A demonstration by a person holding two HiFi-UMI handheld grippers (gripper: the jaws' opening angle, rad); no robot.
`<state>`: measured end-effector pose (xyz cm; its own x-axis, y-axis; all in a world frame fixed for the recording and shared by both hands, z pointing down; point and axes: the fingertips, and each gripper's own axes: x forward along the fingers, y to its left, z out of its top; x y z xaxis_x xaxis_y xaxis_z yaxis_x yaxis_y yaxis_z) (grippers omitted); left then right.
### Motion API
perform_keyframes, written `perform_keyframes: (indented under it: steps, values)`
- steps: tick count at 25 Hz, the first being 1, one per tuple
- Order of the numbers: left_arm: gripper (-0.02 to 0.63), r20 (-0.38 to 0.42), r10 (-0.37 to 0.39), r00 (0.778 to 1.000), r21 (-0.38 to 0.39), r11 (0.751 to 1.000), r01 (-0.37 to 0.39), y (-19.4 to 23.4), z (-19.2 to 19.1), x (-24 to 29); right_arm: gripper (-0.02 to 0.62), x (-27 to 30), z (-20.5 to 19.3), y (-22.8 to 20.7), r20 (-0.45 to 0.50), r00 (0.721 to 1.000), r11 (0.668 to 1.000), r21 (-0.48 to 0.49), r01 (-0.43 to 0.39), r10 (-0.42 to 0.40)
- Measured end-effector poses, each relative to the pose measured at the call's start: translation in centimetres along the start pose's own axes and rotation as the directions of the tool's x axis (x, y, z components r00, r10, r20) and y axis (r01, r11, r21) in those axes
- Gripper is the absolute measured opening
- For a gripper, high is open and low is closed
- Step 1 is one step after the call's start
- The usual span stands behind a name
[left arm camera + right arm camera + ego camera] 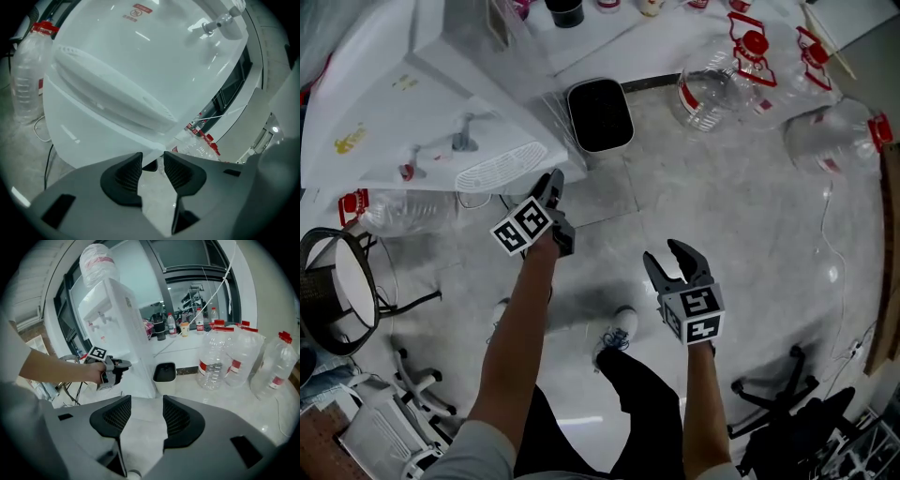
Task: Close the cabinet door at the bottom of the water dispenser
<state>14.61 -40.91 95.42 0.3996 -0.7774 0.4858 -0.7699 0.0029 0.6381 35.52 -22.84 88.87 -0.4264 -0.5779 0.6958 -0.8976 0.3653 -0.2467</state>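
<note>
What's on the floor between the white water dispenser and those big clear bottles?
A small bin with a dark inside stands there, close beside the water dispenser, with the bottles farther off. The right gripper view shows it plainly.

Bright, even light; fisheye-warped edges

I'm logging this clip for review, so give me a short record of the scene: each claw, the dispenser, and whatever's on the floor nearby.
left claw: open, nothing gripped, tips at a corner of the lower front panel
right claw: open, empty, held back over the floor
water dispenser: white, upright, bottle on top
cabinet door: cannot tell whether it is shut
nearby: bin beside the dispenser; red-capped water bottles on the floor
</note>
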Motion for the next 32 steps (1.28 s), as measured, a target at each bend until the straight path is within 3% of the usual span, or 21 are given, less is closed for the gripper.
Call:
perform_keyframes:
  steps: [5, 9, 13, 16, 21, 23, 24, 28, 32]
  values:
    - [0.163, -0.029, -0.006, 1.0, 0.033, 0.999, 0.007, -1.7, -0.4, -0.4, 0.238, -1.2, 0.2, -1.3, -0.013, 1.0, 1.0, 0.004, 0.016, -0.016]
    - [0.159, -0.12, -0.015, 0.993, 0.169, 0.985, 0.035, -3.7, -1.1, -2.8, 0.238, -3.2, 3.1, -0.7, 0.009, 1.0, 1.0, -0.016, 0.021, -0.021]
    - [0.122, -0.199, -0.024, 0.98, 0.384, 0.918, 0.101, -6.7, -0.1, -7.3, 0.236, -5.7, 6.6, 1.0, 0.025, 0.999, 0.999, -0.042, 0.032, -0.031]
    - [0.072, -0.223, -0.04, 0.974, 0.476, 0.867, 0.145, -8.9, 2.0, -11.8, 0.23, -7.8, 10.3, 3.2, 0.054, 0.998, 0.997, -0.064, 0.039, -0.035]
    - [0.036, -0.248, -0.078, 0.965, 0.634, 0.74, 0.223, -12.4, 8.0, -18.9, 0.164, -12.1, 18.4, 8.0, 0.131, 0.991, 0.988, -0.149, 0.049, -0.03]
    - [0.025, -0.225, -0.108, 0.968, 0.671, 0.704, 0.234, -14.2, 11.4, -21.6, 0.147, -14.1, 21.8, 9.8, 0.164, 0.986, 0.978, -0.198, 0.07, -0.038]
    - [0.023, -0.203, -0.126, 0.971, 0.677, 0.698, 0.232, -15.1, 13.2, -23.0, 0.13, -15.2, 23.6, 10.6, 0.183, 0.982, 0.972, -0.218, 0.084, -0.044]
    - [0.021, -0.103, -0.175, 0.979, 0.67, 0.715, 0.198, -18.2, 20.9, -29.2, 0.035, -19.5, 30.8, 14.3, 0.266, 0.962, 0.95, -0.279, 0.143, -0.067]
    - [0.021, -0.018, -0.197, 0.98, 0.717, 0.68, 0.15, -21.5, 28.4, -36.1, 0.029, -24.1, 37.7, 18.9, 0.33, 0.943, 0.917, -0.358, 0.176, -0.052]
